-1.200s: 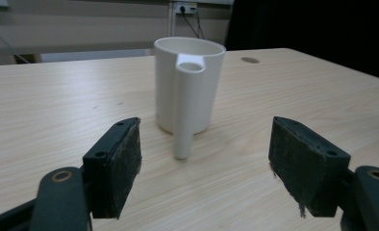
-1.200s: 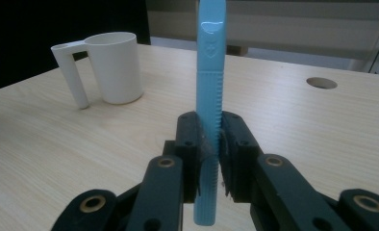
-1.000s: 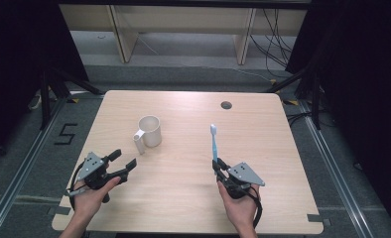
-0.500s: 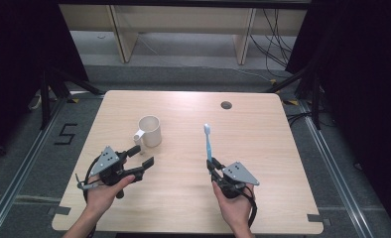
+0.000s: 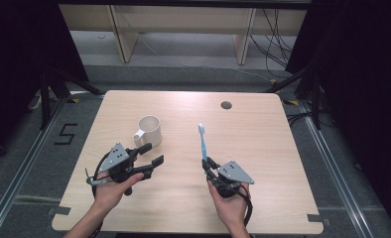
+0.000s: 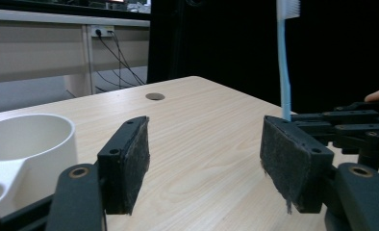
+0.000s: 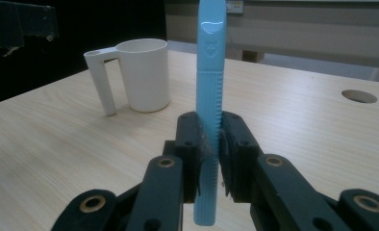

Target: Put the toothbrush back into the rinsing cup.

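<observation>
A white mug (image 5: 149, 131) stands upright left of the table's middle, its handle facing the near side. Just in front of the handle my left gripper (image 5: 152, 153) is open; its jaws have just been closing a little with nothing between them. In the left gripper view the mug (image 6: 24, 144) sits left of and beyond the left gripper (image 6: 204, 163). My right gripper (image 5: 207, 166) is shut on a light blue toothbrush (image 5: 203, 141), held upright with its white head on top. In the right gripper view the right gripper (image 7: 210, 139) clamps the toothbrush (image 7: 210, 72), and the mug (image 7: 139, 77) stands beyond, to the left.
The light wooden table (image 5: 263, 148) has a round cable hole (image 5: 226, 105) near its far edge. Beyond the table stand a low shelf frame and cables on the floor. Dark curtains flank both sides.
My left gripper has moved right from the table's left edge to just in front of the mug. The right gripper and toothbrush have shifted slightly left.
</observation>
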